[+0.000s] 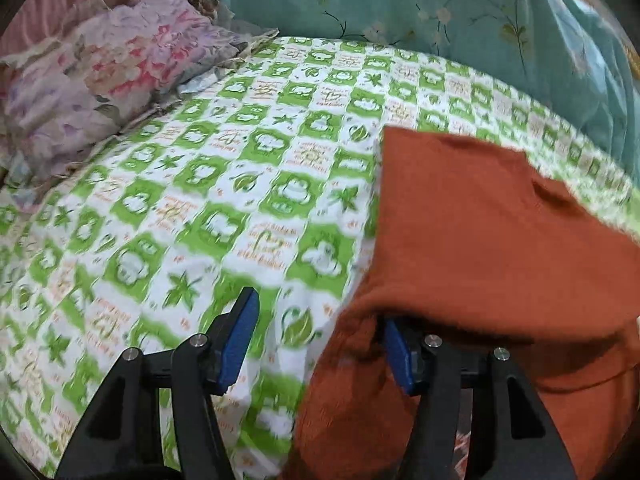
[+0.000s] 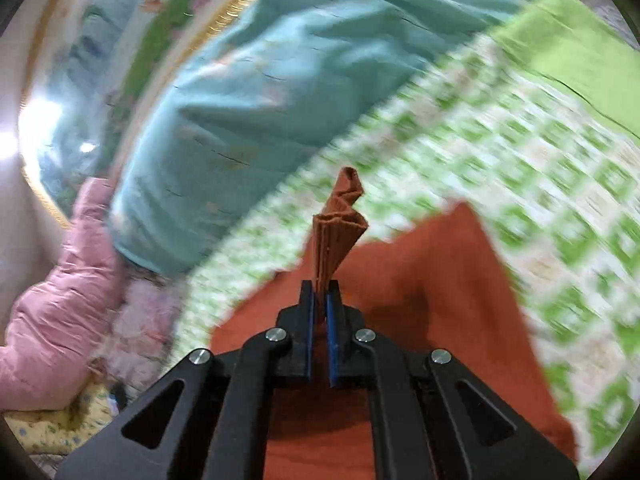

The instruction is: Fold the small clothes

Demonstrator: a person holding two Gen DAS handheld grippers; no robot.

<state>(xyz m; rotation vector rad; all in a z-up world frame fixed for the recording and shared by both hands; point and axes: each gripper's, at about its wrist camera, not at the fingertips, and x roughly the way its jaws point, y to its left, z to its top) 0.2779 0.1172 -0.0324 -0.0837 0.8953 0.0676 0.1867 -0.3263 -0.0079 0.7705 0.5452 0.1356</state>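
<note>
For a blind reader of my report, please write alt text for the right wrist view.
The right gripper is shut on a bunched, ribbed edge of the rust-orange knit garment, which lies on a green-and-white patterned bedsheet. Behind are a teal floral quilt and a pink padded jacket.

One rust-orange garment (image 1: pixel 480 232), one green-checked sheet (image 1: pixel 224 184), one teal quilt (image 1: pixel 400 4), two tongs.
</note>
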